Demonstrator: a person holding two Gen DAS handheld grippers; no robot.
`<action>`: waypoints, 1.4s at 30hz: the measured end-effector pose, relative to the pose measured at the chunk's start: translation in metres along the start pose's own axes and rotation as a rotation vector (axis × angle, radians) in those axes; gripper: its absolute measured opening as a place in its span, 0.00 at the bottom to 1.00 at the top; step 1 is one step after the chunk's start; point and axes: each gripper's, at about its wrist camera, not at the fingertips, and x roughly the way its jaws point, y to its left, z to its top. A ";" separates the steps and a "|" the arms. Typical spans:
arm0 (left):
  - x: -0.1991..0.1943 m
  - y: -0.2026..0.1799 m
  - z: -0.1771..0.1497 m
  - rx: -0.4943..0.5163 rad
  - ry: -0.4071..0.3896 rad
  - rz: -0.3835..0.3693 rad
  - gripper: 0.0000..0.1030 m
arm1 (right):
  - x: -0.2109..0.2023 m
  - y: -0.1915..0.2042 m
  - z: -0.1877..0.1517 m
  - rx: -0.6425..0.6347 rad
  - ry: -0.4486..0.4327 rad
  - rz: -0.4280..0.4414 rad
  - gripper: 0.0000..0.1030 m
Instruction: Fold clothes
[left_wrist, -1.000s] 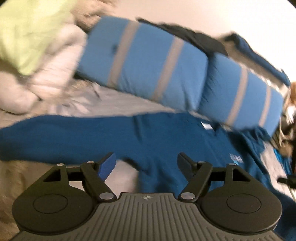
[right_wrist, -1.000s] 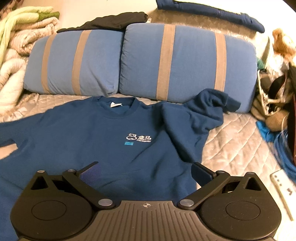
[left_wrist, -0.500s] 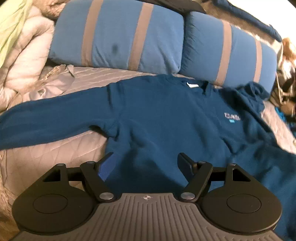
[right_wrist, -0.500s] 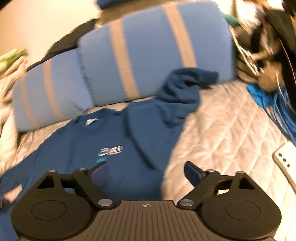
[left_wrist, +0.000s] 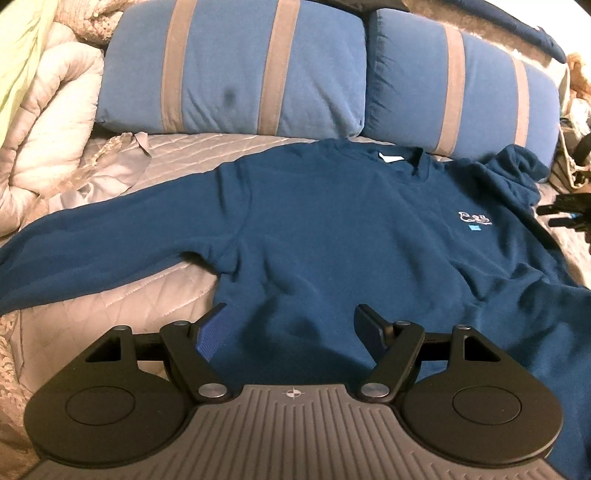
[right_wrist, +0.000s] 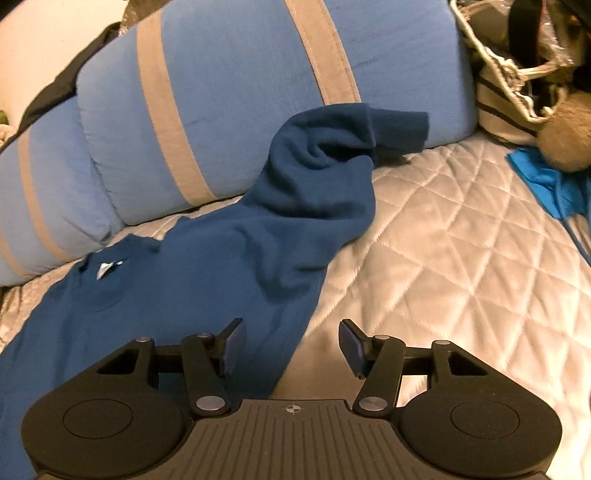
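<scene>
A dark blue sweatshirt (left_wrist: 332, 236) lies front up on the quilted bed, one sleeve stretched out to the left. Its other sleeve (right_wrist: 314, 192) is bunched up against a pillow, cuff at the top. My left gripper (left_wrist: 291, 325) hovers open over the lower left of the sweatshirt's body, nothing between its pads. My right gripper (right_wrist: 291, 339) hangs over the sweatshirt's right edge near the shoulder; its jaws are closing, with the fabric edge below the gap and the pads not pressing on anything. At the far right of the left wrist view, the right gripper (left_wrist: 565, 214) shows as a dark shape.
Two blue pillows with grey stripes (left_wrist: 236, 70) (right_wrist: 258, 92) line the back of the bed. A rolled pale duvet (left_wrist: 48, 122) sits at the left. A striped bag (right_wrist: 517, 92) and a bright blue cloth (right_wrist: 546, 177) lie at the right. Bare quilt (right_wrist: 461, 277) stretches right of the sleeve.
My right gripper has swung right and down towards the bunched sleeve, rolling, and its jaws have narrowed. The left gripper settled lower over the sweatshirt's body early on, then held still.
</scene>
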 end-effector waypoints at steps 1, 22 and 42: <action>0.000 0.000 0.000 0.002 0.002 0.002 0.71 | 0.008 0.001 0.002 -0.005 0.011 -0.008 0.55; 0.000 0.002 -0.001 -0.002 -0.004 0.000 0.71 | -0.130 0.012 -0.023 -0.096 -0.073 0.052 0.08; -0.001 0.001 -0.002 0.013 -0.001 0.022 0.71 | -0.174 -0.008 -0.061 -0.133 -0.072 -0.028 0.49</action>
